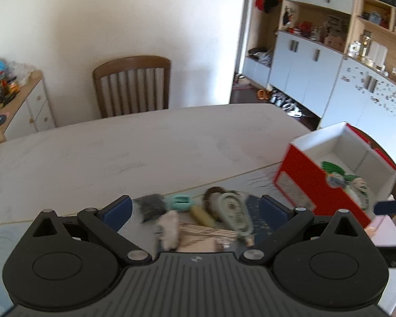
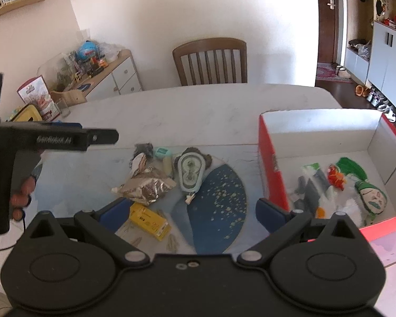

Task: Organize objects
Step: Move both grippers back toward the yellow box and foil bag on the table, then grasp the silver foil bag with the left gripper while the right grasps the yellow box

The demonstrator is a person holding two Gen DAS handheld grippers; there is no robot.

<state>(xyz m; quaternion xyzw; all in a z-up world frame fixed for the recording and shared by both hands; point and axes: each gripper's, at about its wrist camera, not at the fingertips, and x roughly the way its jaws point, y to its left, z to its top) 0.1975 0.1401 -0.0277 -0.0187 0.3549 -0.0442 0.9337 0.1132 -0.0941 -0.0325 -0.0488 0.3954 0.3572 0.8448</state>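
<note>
Clutter [image 2: 155, 182] litters the marble table [image 2: 198, 105] beside a red box [image 2: 272, 158], both claws agape.

- The left gripper [image 1: 196, 211], black with blue pads, hangs over the white marble-look table [image 1: 145, 142], jaws spread wide with nothing pinched between them.
- Between the blue fingers [image 1: 118, 211] lies a blurred cluster: a grey fuzzy tuft [image 1: 150, 206], a small mint-green clip-like piece [image 1: 180, 203], a yellowish oval bit [image 1: 202, 215] and a pale green teardrop-shaped plastic case [image 1: 235, 214].
- Off to the right sits the red cardboard box with white inside [image 1: 303, 174], with a green-and-white stuffed item [image 1: 356, 185] poking above its near wall.
- A brown wooden slatted chair [image 1: 133, 84] stands at the table's far edge.
</note>
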